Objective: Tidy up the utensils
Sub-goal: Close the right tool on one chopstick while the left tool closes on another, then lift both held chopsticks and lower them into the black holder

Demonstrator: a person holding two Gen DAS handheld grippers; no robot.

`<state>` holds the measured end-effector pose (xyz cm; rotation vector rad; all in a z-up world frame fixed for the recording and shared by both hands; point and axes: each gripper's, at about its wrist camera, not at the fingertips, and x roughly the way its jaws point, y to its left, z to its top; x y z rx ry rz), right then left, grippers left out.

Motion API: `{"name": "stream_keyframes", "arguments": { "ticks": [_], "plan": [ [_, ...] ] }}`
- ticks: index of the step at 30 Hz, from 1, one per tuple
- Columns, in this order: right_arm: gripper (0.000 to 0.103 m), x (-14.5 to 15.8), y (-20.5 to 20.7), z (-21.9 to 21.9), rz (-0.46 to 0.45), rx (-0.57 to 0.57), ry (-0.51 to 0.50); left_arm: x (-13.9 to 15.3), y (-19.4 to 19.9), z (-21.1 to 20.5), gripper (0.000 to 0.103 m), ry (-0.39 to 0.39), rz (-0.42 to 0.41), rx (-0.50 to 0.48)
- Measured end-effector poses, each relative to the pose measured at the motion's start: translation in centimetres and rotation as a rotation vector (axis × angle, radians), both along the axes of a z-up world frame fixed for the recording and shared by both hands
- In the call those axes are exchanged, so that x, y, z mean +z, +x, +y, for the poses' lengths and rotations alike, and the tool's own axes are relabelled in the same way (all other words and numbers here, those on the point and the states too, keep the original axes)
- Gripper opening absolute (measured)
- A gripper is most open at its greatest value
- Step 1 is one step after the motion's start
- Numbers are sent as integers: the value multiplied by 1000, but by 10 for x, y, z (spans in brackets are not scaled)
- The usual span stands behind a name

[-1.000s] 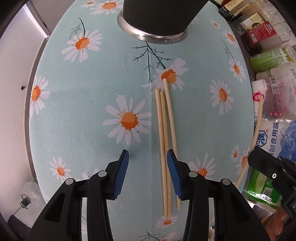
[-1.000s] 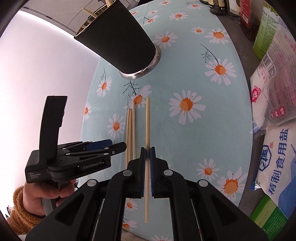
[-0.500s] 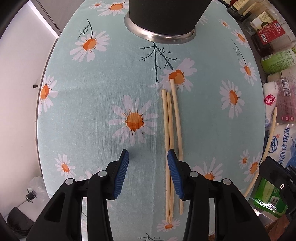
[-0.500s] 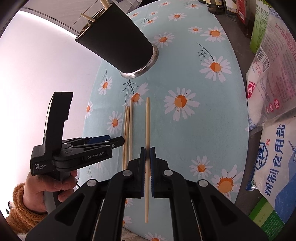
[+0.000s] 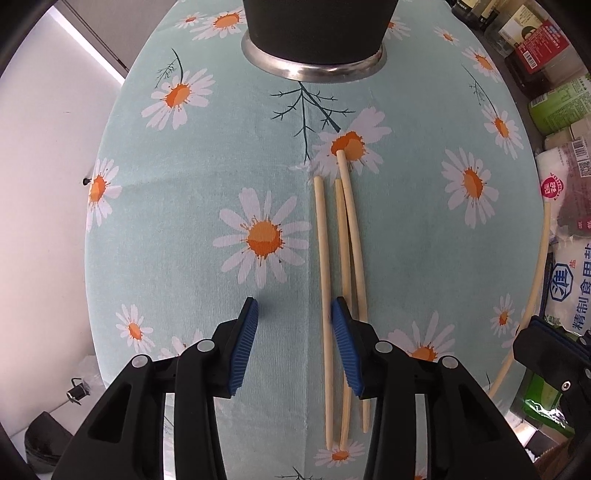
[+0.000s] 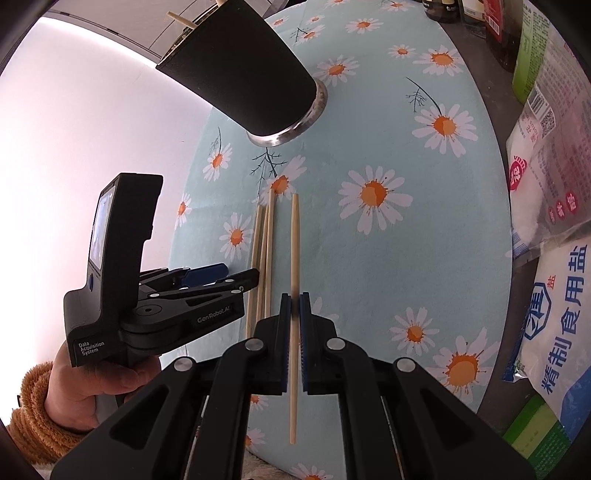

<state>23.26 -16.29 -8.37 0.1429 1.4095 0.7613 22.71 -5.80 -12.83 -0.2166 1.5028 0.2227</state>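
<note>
Left gripper [image 5: 293, 325] points straight down over the daisy-print tablecloth [image 5: 192, 206], jaws closing; the leftmost of the three chopsticks [image 5: 341, 295] lying on the cloth sits just inside the right-hand blue pad [image 5: 341, 345], the other two run under or past that finger, and no pad is pressing on any of them. The three lie close together, roughly parallel, far ends near an orange daisy centre, short of the black cup [image 5: 314, 33] with the steel base ring. Right gripper [image 6: 294, 332] is clamped tight on a single chopstick [image 6: 294, 240], held lifted above the cloth just right of the group (same stick shows at the right edge of the left wrist view). Cup in the right wrist view [image 6: 243, 74] has stick ends poking out its rim. Salt bags [image 6: 557, 325] and other packets sit off the cloth's right edge. A hand [image 6: 96, 387] in a fuzzy brown sleeve grips the left unit's handle
</note>
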Motion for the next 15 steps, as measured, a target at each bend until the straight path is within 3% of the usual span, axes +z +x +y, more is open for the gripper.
{"name": "stream_keyframes", "arguments": {
  "ticks": [4, 8, 15],
  "plan": [
    [5, -2, 0, -3, 5, -8, 5, 1, -10, 16, 19, -2, -5, 27],
    [5, -5, 0, -3, 8, -8, 4, 2, -15, 19, 8, 4, -13, 9],
    [5, -10, -1, 6, 14, 5, 5, 4, -23, 28, 4, -11, -33, -14]
  ]
}}
